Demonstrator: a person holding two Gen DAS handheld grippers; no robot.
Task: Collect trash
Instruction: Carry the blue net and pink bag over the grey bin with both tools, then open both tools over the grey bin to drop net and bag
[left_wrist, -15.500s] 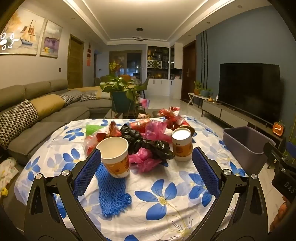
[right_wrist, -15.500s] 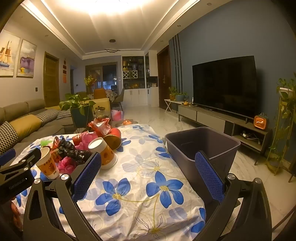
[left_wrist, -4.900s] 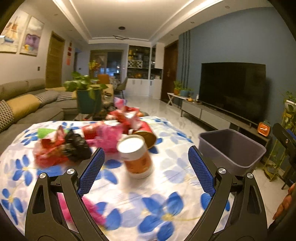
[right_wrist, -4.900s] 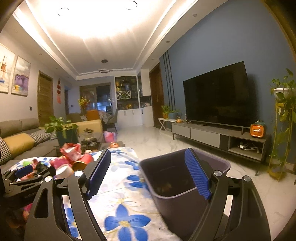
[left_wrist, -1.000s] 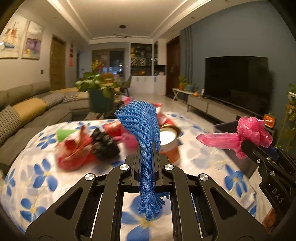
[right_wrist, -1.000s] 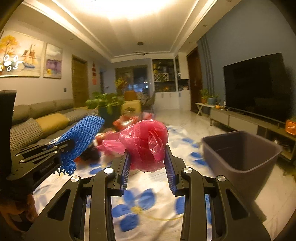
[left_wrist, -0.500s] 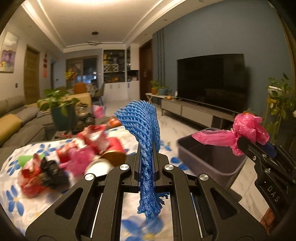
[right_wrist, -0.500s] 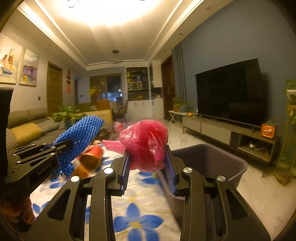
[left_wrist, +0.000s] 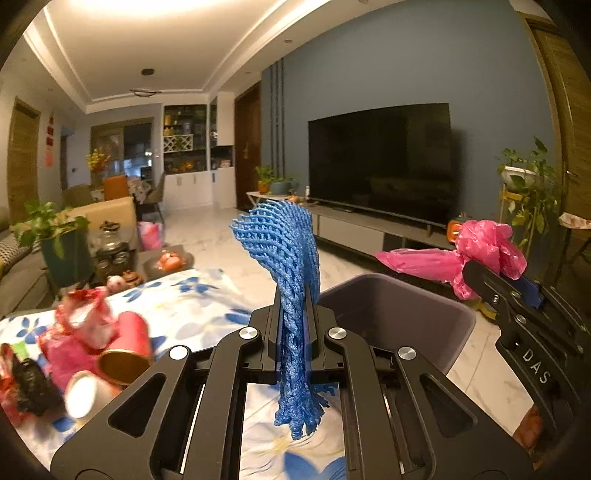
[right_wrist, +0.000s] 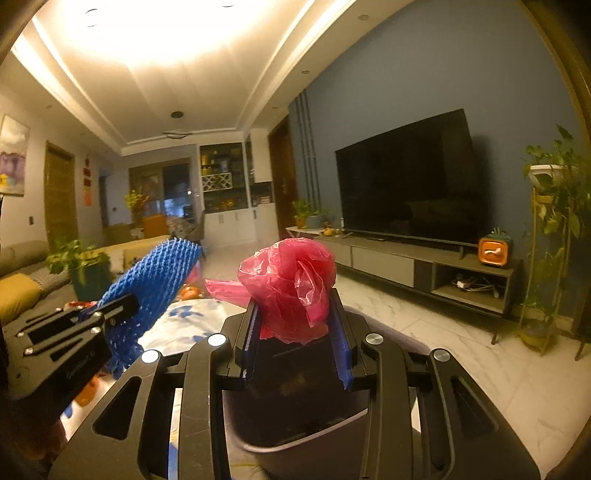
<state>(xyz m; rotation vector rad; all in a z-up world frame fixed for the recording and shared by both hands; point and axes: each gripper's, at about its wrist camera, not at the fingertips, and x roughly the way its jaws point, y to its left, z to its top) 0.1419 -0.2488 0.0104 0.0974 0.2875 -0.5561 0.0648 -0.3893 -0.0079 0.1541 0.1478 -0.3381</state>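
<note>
Nearest, the left gripper (left_wrist: 293, 332) pinches a blue foam net (left_wrist: 286, 254) tight between its jaws, the mesh fanning upward. Just right of it, the right gripper (right_wrist: 295, 334) clamps a crumpled pink plastic bag (right_wrist: 291, 280). Both hang over the grey bin (left_wrist: 399, 314) beside the flowered table (left_wrist: 192, 306), where cups and wrappers (left_wrist: 92, 339) lie at left. Farther off, a dark television (left_wrist: 380, 162) fills the blue wall.
</note>
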